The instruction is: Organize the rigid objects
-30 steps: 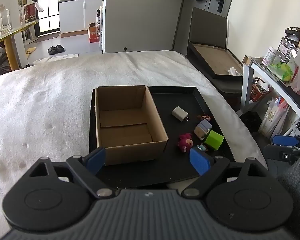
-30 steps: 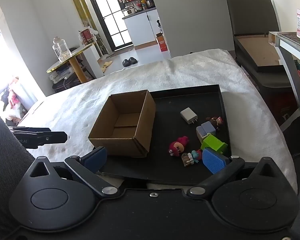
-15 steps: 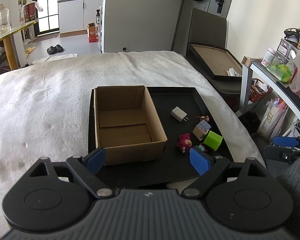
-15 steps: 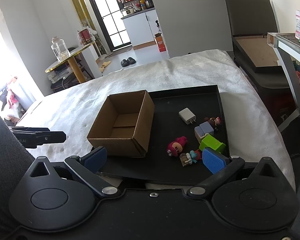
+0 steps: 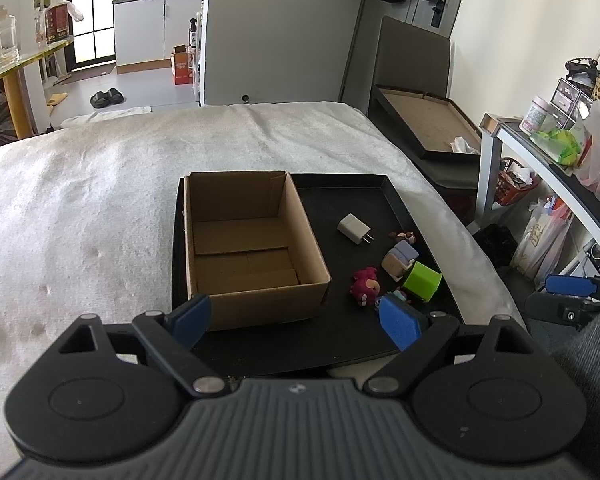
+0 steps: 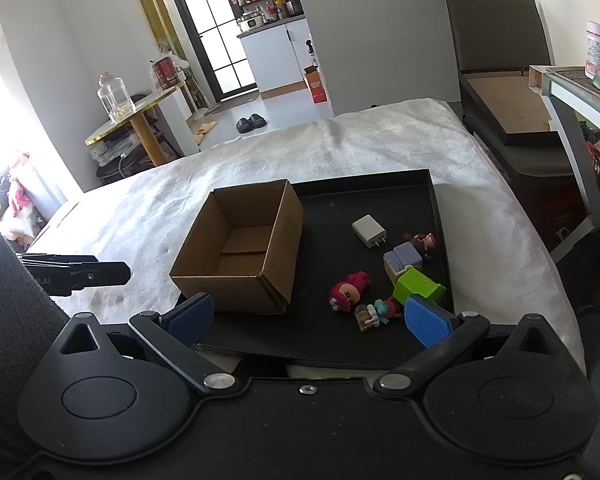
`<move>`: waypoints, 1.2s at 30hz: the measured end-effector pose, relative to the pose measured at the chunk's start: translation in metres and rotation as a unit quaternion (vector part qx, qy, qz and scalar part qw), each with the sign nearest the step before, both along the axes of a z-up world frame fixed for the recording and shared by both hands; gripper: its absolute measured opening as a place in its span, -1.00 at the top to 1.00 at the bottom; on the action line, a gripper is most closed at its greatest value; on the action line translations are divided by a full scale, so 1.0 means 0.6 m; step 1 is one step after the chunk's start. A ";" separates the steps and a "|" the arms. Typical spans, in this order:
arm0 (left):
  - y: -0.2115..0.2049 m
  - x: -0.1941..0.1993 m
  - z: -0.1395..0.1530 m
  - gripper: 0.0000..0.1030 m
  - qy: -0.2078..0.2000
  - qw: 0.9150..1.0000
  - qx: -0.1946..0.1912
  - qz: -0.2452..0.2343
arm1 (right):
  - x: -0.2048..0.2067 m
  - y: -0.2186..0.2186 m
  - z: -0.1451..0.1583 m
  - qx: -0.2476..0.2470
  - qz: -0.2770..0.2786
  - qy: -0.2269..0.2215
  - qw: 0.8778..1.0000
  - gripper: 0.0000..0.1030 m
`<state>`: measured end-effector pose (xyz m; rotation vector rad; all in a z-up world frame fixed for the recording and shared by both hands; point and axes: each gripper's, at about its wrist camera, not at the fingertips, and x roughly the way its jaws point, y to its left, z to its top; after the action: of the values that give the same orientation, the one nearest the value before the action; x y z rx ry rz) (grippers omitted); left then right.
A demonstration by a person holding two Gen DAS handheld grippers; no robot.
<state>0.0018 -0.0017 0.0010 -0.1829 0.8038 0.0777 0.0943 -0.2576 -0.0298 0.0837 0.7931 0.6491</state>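
- Left gripper [image 5: 294,322] is hovering low at the near edge of the black tray [image 5: 352,188], jaws spread wide, carrying nothing.
- Cardboard box [image 5: 244,240] is sitting just ahead of its left finger, empty.
- White charger [image 6: 369,231] is lying further out, ahead of the right gripper [image 6: 312,320], also gaping and empty.
- Red figure [image 6: 346,291], green block [image 6: 418,286] and small toys are clustering just ahead of its right finger.
- Judging: no pick started yet. Next move is calling for reaching forward-right and closing on one toy, then dropping it in the box.
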 end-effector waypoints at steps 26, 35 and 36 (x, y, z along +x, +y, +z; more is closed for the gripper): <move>0.004 -0.002 -0.001 -0.75 -0.001 1.000 0.000 0.000 | -0.003 0.000 0.002 -0.005 -0.004 0.000 1.000 -1.00; 0.004 -0.002 -0.001 -0.75 -0.001 1.000 0.001 0.000 | -0.004 0.001 0.002 -0.004 -0.004 0.001 1.000 -1.00; 0.004 -0.002 -0.001 -0.75 -0.001 1.000 0.000 0.000 | -0.004 0.001 0.003 -0.004 -0.004 0.001 1.000 -1.00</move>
<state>0.0005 0.0005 0.0005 -0.1825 0.8016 0.0778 0.0921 -0.2572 -0.0282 0.0796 0.7963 0.6376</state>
